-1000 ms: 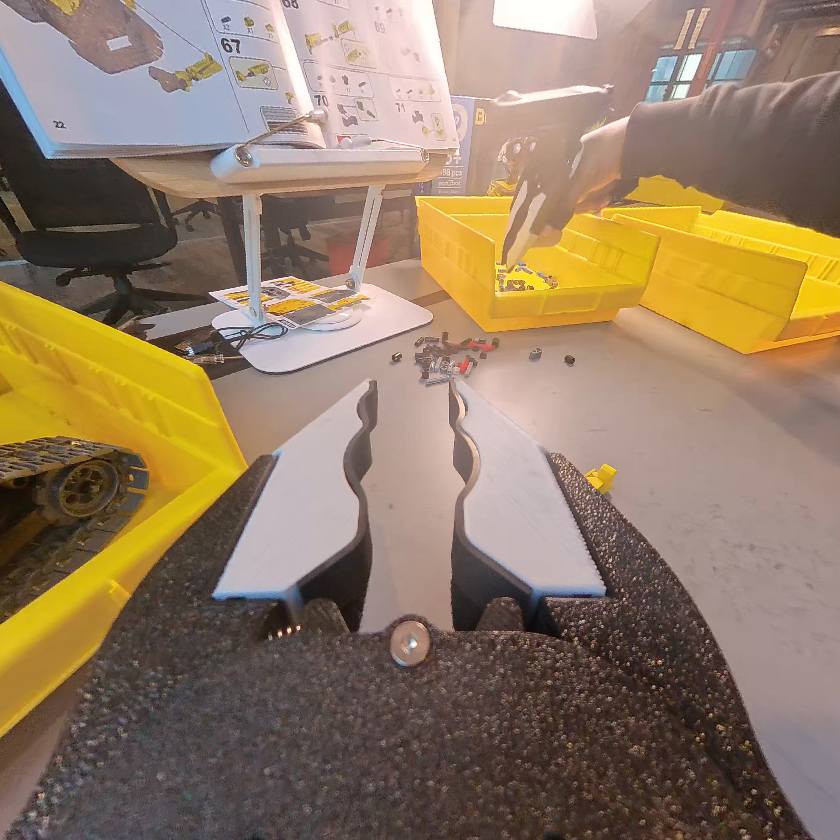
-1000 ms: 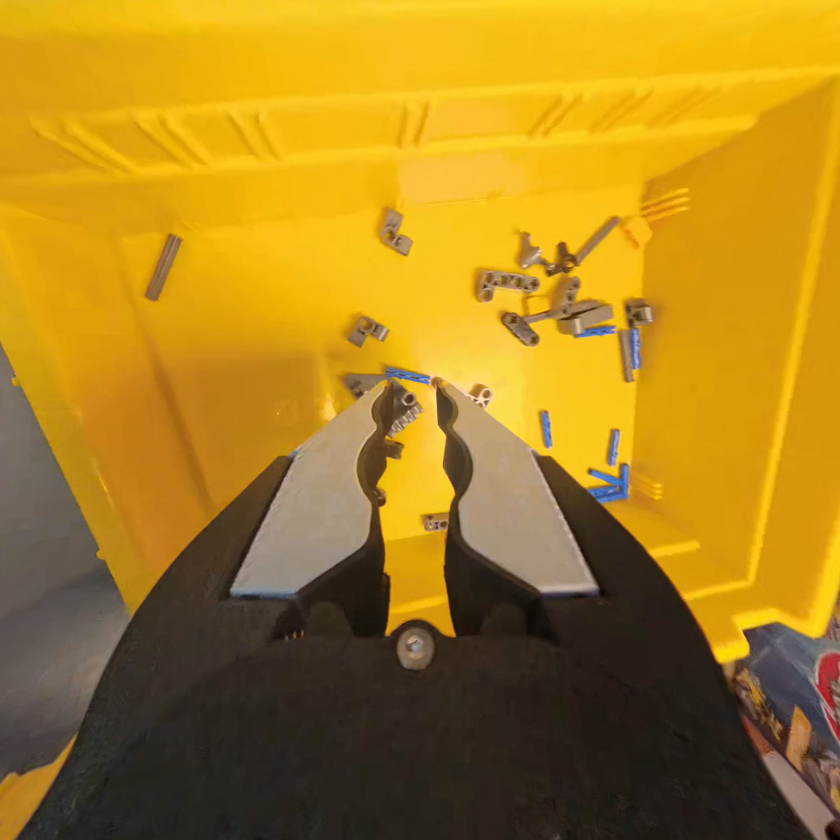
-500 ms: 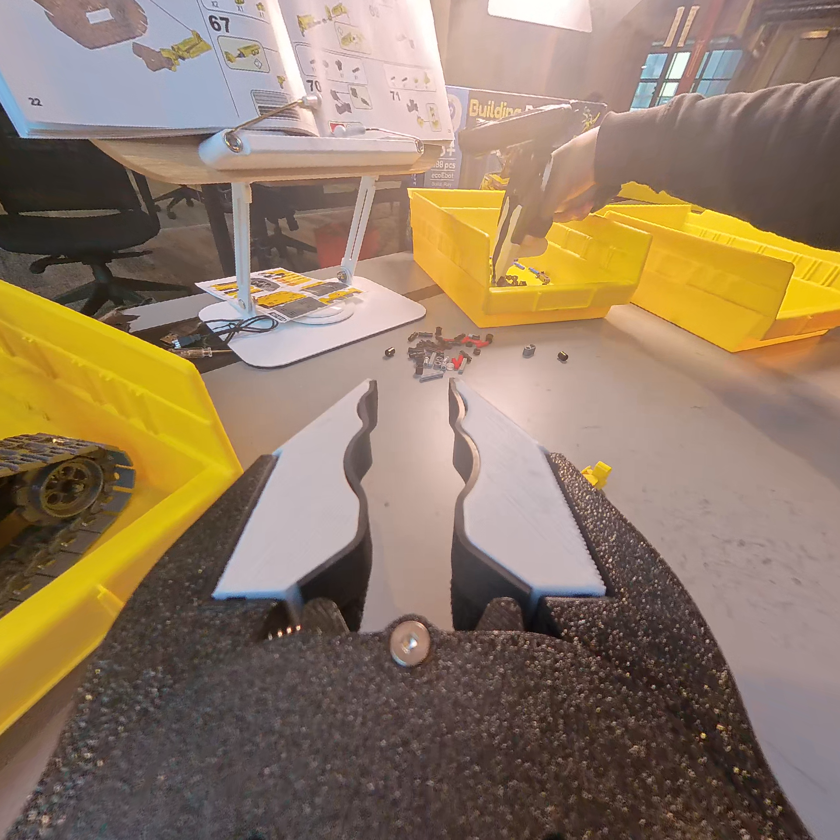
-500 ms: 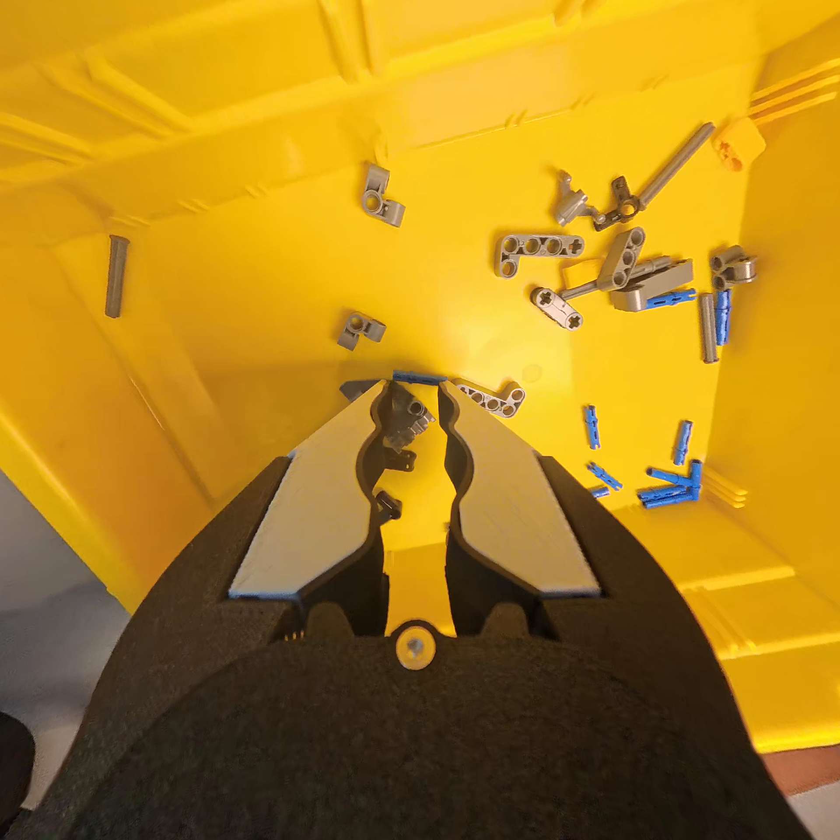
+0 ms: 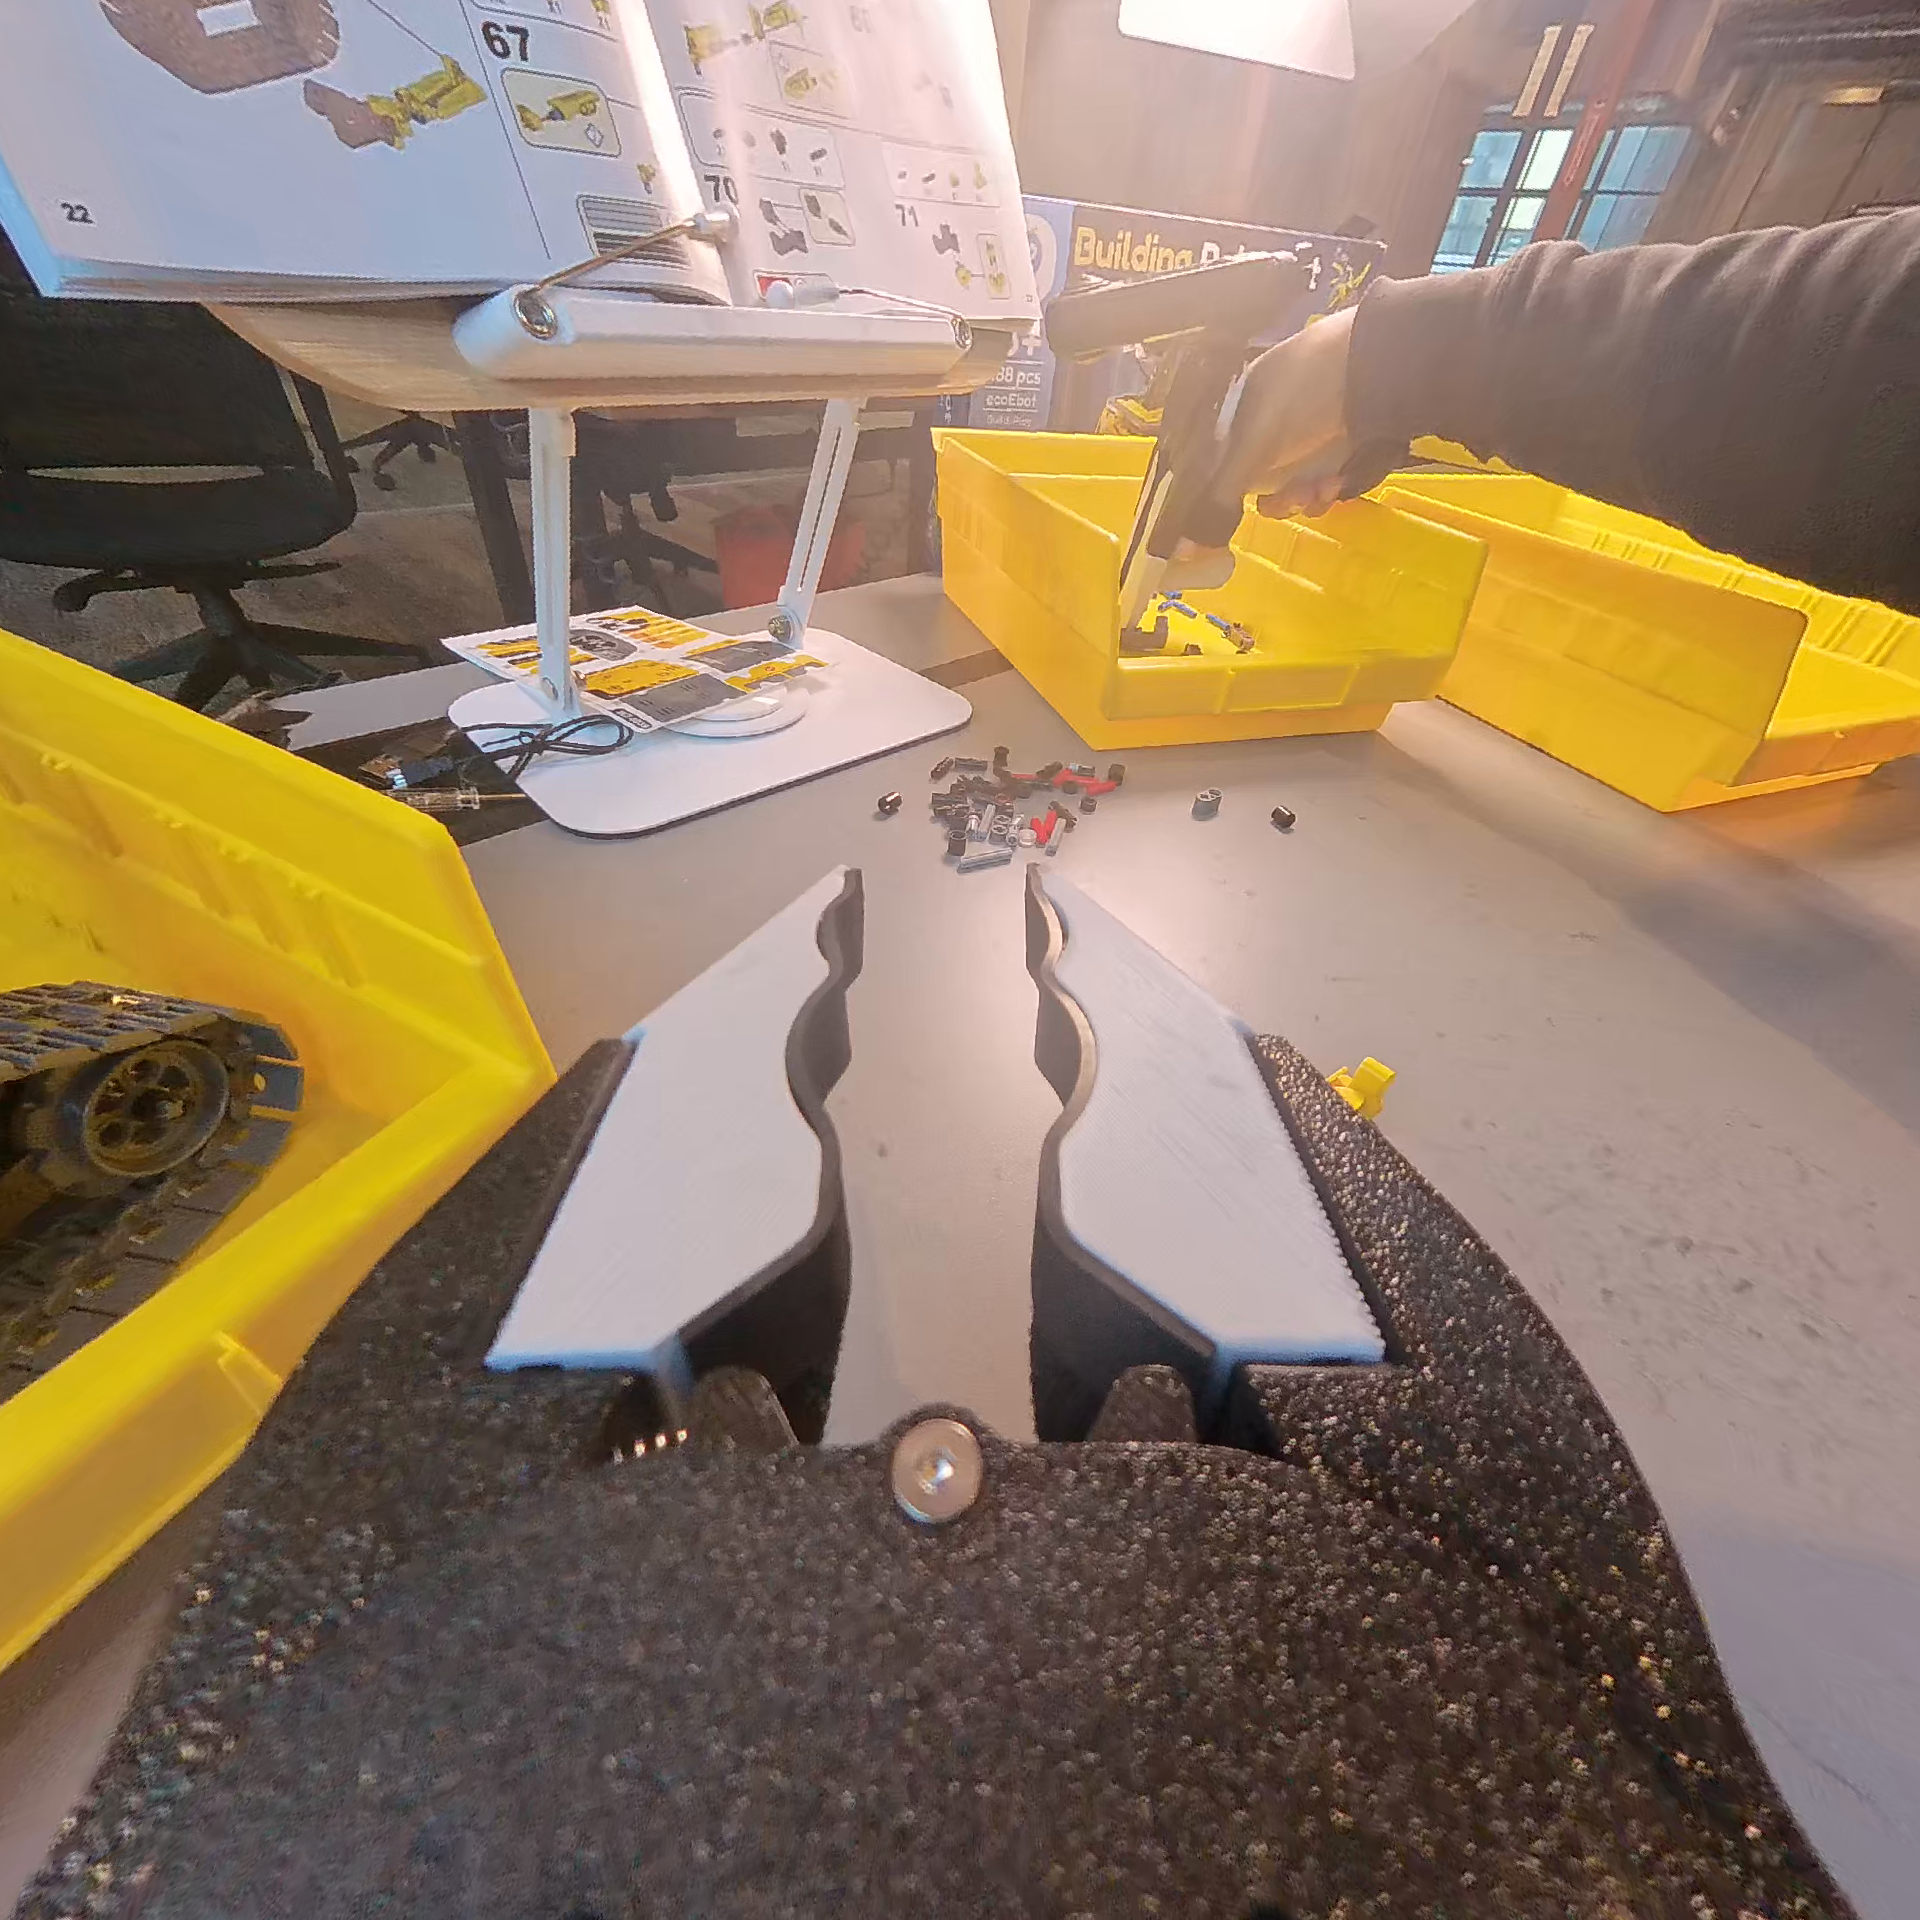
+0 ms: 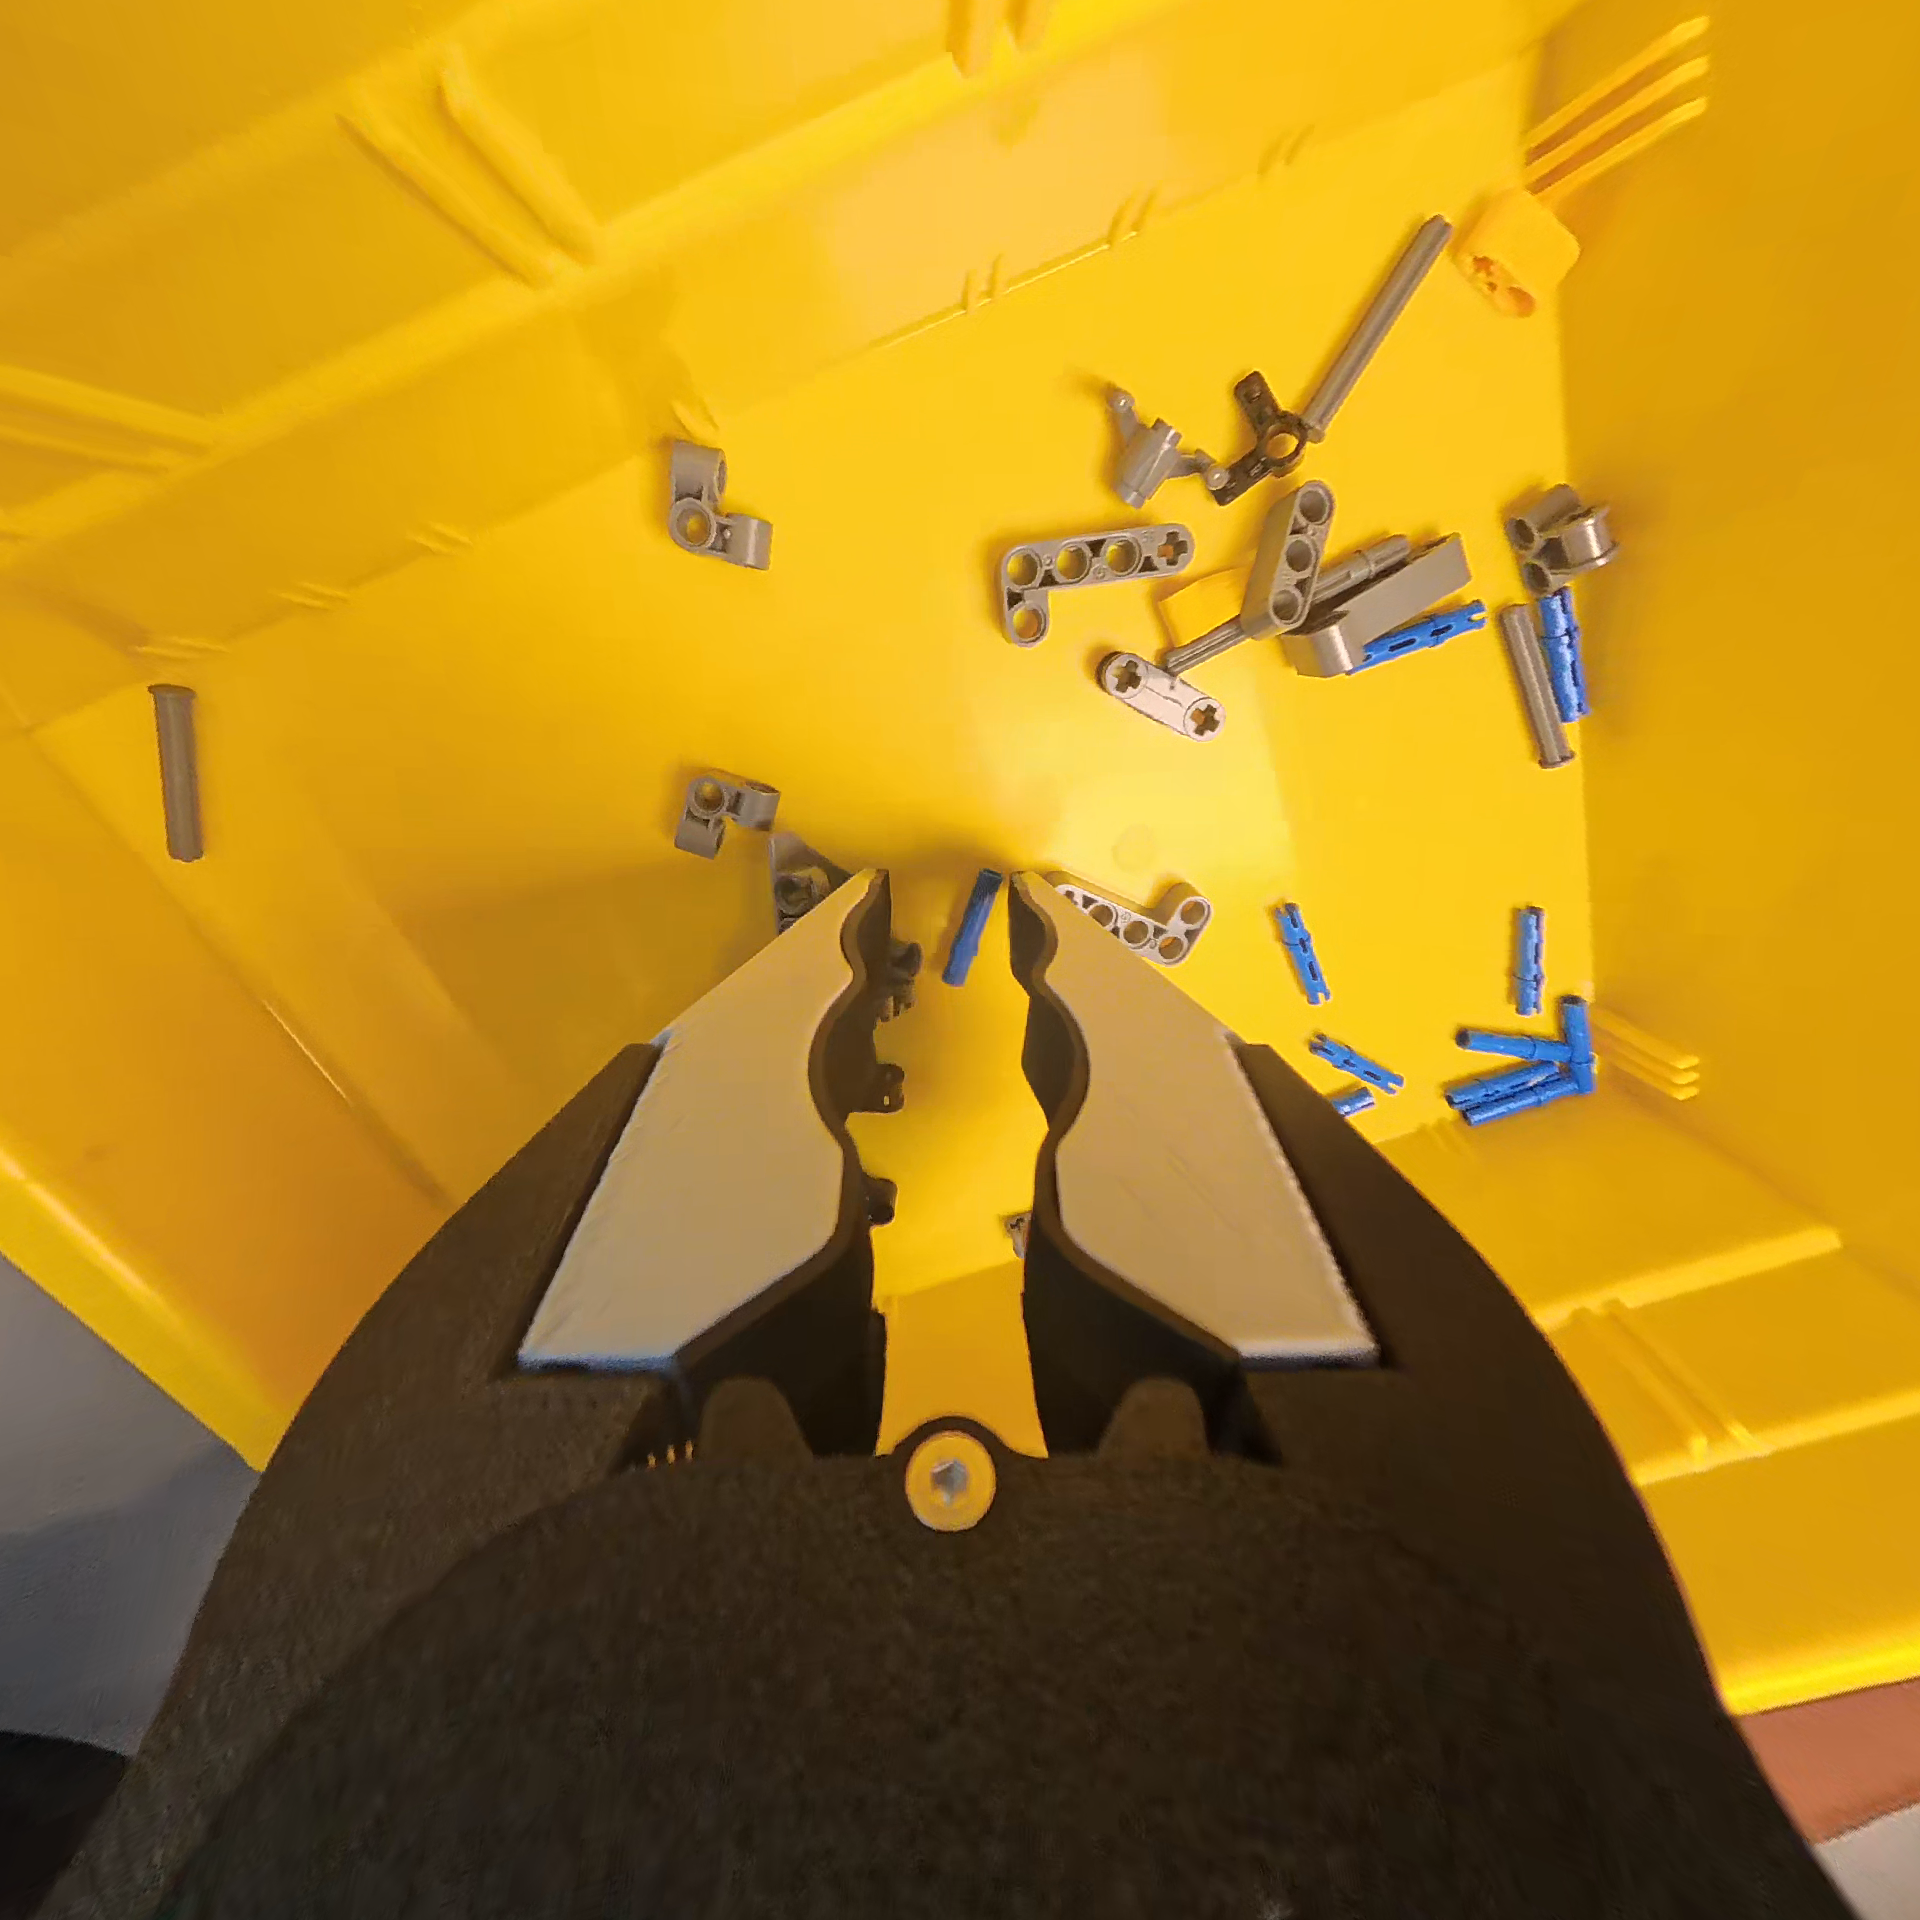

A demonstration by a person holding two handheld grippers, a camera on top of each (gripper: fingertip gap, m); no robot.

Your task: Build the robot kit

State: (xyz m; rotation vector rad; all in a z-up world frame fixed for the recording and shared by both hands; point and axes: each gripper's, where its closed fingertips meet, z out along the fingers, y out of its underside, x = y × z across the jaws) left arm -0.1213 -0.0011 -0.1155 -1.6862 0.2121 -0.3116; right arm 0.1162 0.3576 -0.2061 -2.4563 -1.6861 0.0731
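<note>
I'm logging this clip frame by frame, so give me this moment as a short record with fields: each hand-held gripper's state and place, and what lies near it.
left hand-held gripper: open, empty, above the grey table
near left: scattered small black and red parts; tracked model in a yellow bin; small yellow part
right hand-held gripper: open, inside the yellow parts bin
between its tips: blue pin, not clamped
near right: grey angled beam; blue pin cluster
behind: instruction booklet on white stand
</note>
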